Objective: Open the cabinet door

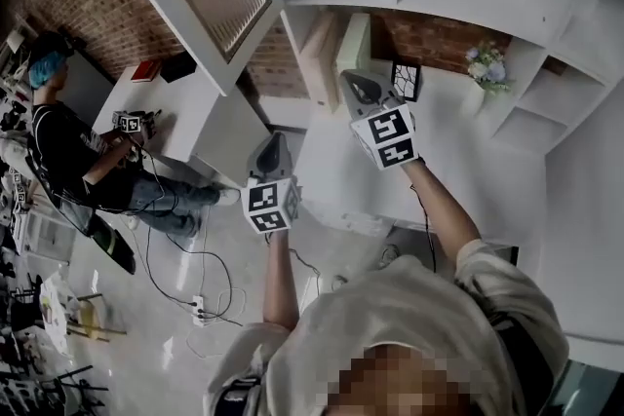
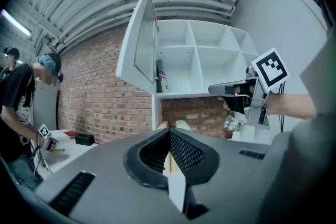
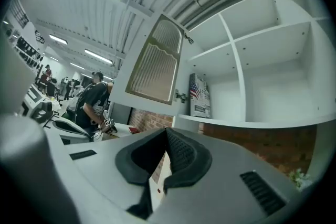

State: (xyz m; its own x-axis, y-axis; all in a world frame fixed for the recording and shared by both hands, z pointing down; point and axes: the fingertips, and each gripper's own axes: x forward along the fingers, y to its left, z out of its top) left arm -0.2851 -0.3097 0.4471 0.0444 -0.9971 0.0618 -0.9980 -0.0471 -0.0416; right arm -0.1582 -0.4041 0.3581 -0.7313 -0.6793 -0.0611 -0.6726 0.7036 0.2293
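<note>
Overhead and just beyond both pairs of jaws hangs a white open-shelf cabinet (image 3: 273, 76), split into square compartments. Its cabinet door (image 3: 155, 65), white-framed round a ribbed glass panel, stands swung wide open up and to the left of the jaws, with neither gripper touching it. Under the shelves a brick wall (image 2: 105, 97) runs behind a white counter (image 1: 487, 151). Far off to the left a person (image 1: 68, 151) stands at a white table. The left gripper (image 2: 169, 132) has its jaws pressed together on nothing. The right gripper (image 3: 166, 131), a little ahead and to its right, is likewise pressed together and empty. A flag-printed box (image 3: 199, 94) stands upright in the leftmost compartment, just above the right jaws. Small flowers (image 1: 486, 65) sit on the counter, right of both.
</note>
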